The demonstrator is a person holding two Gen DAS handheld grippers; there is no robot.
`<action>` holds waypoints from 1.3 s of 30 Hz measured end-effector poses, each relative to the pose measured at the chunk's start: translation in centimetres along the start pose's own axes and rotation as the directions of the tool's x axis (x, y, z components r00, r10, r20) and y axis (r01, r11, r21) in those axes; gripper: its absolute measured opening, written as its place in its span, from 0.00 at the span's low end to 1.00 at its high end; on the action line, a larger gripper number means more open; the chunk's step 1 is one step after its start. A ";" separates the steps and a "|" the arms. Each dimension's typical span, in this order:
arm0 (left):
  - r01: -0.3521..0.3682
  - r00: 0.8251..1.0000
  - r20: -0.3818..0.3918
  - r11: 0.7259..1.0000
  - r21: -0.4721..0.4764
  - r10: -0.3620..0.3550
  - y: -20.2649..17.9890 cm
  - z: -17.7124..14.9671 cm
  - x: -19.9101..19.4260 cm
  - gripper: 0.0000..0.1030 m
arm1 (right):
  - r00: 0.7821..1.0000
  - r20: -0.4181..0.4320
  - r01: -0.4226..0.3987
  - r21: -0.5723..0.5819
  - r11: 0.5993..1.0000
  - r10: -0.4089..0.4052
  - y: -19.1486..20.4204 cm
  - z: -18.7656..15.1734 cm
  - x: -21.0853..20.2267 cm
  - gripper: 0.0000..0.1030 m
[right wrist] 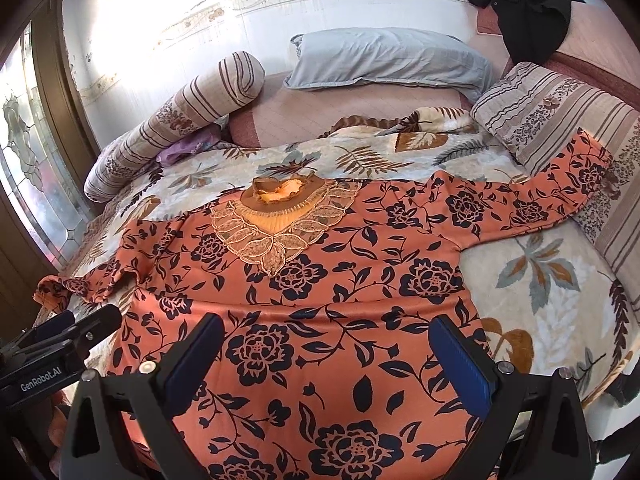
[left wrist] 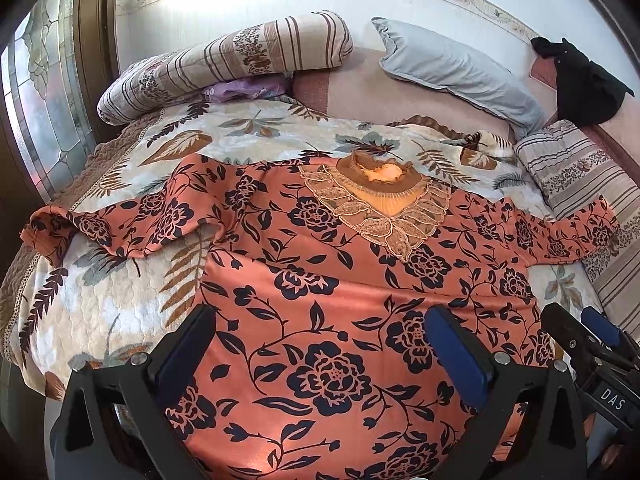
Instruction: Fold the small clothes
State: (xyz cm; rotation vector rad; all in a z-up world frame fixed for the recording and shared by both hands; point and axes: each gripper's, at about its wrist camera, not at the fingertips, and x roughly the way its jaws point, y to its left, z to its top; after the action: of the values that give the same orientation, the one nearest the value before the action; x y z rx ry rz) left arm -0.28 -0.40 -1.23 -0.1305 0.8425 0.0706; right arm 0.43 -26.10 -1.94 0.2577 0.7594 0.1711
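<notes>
Folding hasn't begun, we judge: orange floral top [left wrist: 320, 280] lies face up and spread flat on the leaf-print quilt [left wrist: 120, 320], collar [left wrist: 380, 176] at the far end, hem toward us, both sleeves out. Left sleeve [left wrist: 120, 224] is rumpled, its cuff at the bed edge; right sleeve [right wrist: 540, 204] runs up onto the striped cushion [right wrist: 560, 112]. To do this step well, we'd pinch one sleeve near the cuff, take only that layer and not the quilt, and bring it across the chest flat; smooth the left bunching first. Left gripper [left wrist: 320, 344] hovers over the lower body of the top, jaws wide, nothing held. Right gripper [right wrist: 328, 352] likewise, wide and empty, over the hem area. Each sleeve is well apart from its gripper. Grey pillow [right wrist: 384, 56] and black garment [right wrist: 532, 16] lie beyond.
</notes>
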 end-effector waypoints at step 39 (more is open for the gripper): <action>-0.001 1.000 -0.003 1.000 0.007 0.001 -0.3 0.1 0.3 1.00 | 1.000 -0.014 0.018 -0.010 1.000 -0.019 0.1 0.1 0.5 1.00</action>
State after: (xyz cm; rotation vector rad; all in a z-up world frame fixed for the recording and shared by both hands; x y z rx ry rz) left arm 0.01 -0.65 -1.36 -0.1238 0.8452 0.0683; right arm 0.86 -25.92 -2.23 0.2399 0.7746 0.1595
